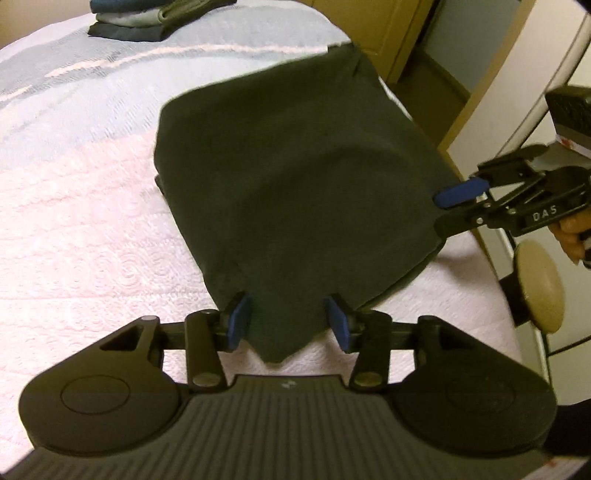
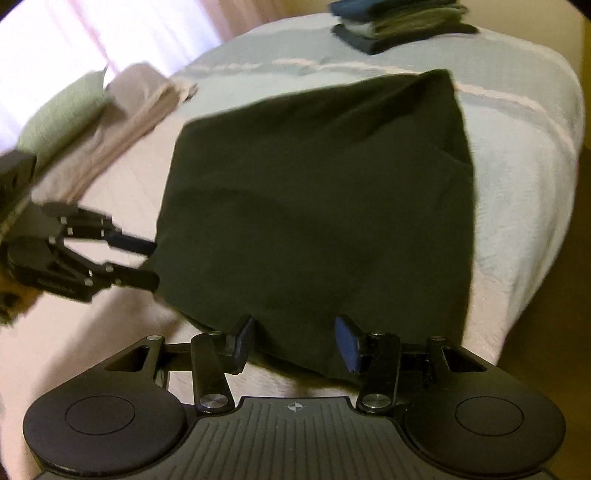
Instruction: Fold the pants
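Dark green pants (image 1: 295,166) lie folded into a broad rectangle on the bed, also filling the middle of the right wrist view (image 2: 325,203). My left gripper (image 1: 288,325) is open, its blue pads standing wide on either side of the near corner of the cloth. From the right wrist view the left gripper (image 2: 153,263) sits at the pants' left edge with its fingers apart. My right gripper (image 2: 295,341) is open too, straddling the near hem. In the left wrist view the right gripper (image 1: 441,212) meets the pants' right corner, held by a hand.
A pink and pale blue quilt (image 1: 74,221) covers the bed. A stack of folded clothes (image 2: 399,26) sits at the far end. A green roll (image 2: 62,110) and beige cloth (image 2: 122,122) lie to the left. A round beige stool (image 1: 539,284) stands beside the bed's right edge.
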The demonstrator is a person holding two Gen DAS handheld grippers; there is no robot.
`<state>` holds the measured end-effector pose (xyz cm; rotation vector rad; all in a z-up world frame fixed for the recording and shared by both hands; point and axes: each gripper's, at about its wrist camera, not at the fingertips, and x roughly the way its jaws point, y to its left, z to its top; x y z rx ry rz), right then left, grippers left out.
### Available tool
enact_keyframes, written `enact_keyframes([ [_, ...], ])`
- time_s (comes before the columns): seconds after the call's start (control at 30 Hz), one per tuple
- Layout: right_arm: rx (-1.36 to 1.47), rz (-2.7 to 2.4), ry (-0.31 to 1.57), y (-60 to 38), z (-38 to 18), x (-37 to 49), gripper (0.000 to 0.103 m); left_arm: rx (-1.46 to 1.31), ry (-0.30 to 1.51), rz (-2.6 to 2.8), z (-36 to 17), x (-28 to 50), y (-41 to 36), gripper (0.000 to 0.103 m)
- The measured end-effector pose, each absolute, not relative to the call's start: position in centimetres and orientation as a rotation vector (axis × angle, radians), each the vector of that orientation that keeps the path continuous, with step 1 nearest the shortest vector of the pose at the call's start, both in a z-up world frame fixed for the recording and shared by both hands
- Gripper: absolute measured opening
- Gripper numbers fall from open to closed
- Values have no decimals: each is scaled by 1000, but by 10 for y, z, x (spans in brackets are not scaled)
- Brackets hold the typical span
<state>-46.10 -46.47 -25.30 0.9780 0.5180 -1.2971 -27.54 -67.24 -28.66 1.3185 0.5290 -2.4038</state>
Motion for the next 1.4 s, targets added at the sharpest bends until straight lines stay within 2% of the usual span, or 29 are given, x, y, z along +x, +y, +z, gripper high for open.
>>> enact_keyframes([
  [0.07, 958, -1288, 545, -466, -243, -459, 46, 1307, 543, -2405, -285, -272, -673, 46],
  [0.13, 893, -1313, 590, -458, -222, -456, 52, 1305, 534, -2402, -275, -269, -672, 46],
  [0.2, 755, -1336, 708, -447, -208, -445, 77, 1284, 481, -2413, -263, -266, -661, 46],
  [0.23, 668, -1334, 779, -438, -204, -437, 79, 1261, 434, -2426, -253, -263, -655, 42],
  [0.27, 592, -1325, 853, -433, -206, -429, 79, 1239, 383, -2440, -245, -260, -648, 43],
  [0.37, 358, -1250, 1099, -425, -229, -402, 80, 1183, 224, -2485, -231, -253, -624, 52],
  [0.4, 283, -1214, 1160, -425, -241, -394, 80, 1181, 171, -2493, -230, -256, -615, 52],
  [0.53, 10, -1071, 1376, -423, -303, -370, 80, 1193, -31, -2512, -244, -251, -585, 62],
  [0.57, -67, -1065, 1400, -422, -314, -368, 79, 1201, -73, -2513, -249, -254, -577, 66],
  [0.63, -93, -1078, 1386, -427, -317, -371, 67, 1226, -210, -2502, -264, -264, -557, 77],
  [0.7, 20, -1087, 1335, -437, -298, -381, 55, 1251, -347, -2494, -273, -272, -540, 82],
  [0.8, 112, -1090, 1270, -446, -259, -393, 44, 1266, -570, -2430, -284, -287, -525, 89],
  [0.97, 268, -1060, 1189, -479, -194, -414, 40, 1216, -840, -2309, -283, -313, -515, 99],
  [1.27, 389, -985, 1133, -517, -150, -439, 39, 1277, -1035, -2137, -291, -340, -549, 99],
  [1.4, 410, -965, 1124, -522, -151, -448, 39, 1312, -993, -2152, -289, -344, -567, 93],
])
